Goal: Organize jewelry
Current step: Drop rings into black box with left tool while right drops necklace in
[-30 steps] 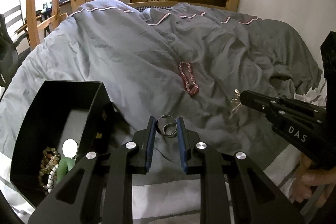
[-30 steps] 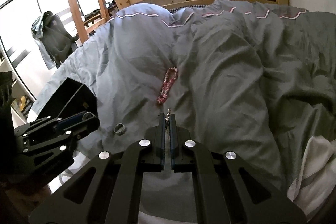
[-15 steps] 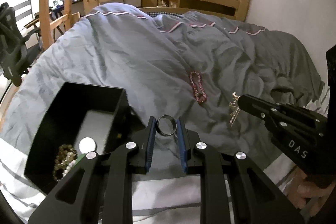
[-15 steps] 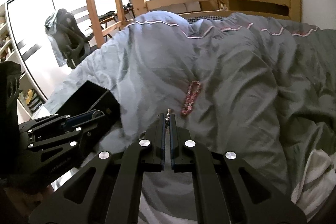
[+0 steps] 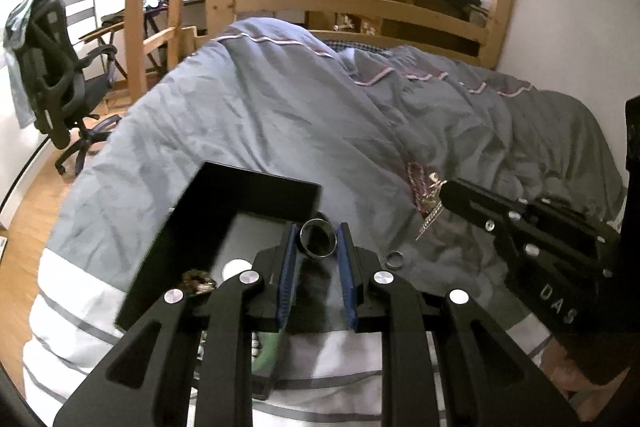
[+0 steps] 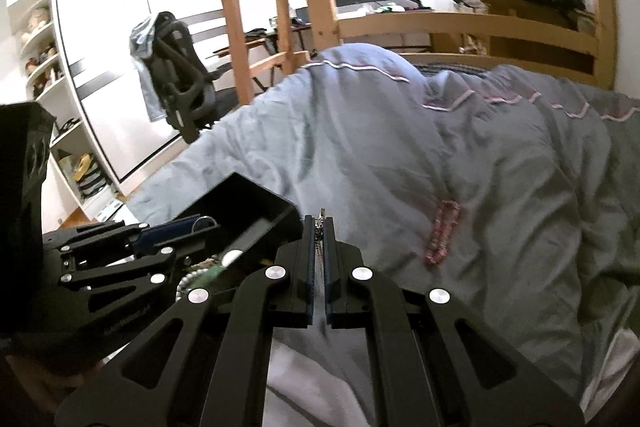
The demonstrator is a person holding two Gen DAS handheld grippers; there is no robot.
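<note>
**Both tongs loaded, black box is right there**

Left wrist view: the left tongs (image 5: 318,247) are pinching a wide metal ring (image 5: 317,238) between the blue pads, hanging over the near corner of the open black box (image 5: 256,187) sitting on the bed's grey duvet (image 5: 280,123). Looks like the drop-off step; next move is probably nudging over the box floor and letting go. A second ring (image 5: 394,259) is lying on the duvet just beside the tongs. Beaded bracelets (image 5: 196,279) are sitting in the box.

Right wrist view: the right tongs (image 6: 319,227) are clamping a silver chain piece (image 6: 319,223), level and pointing along the bed, near the box (image 6: 248,199). A pink bracelet (image 6: 442,231) is waiting on the duvet, well apart.
</note>
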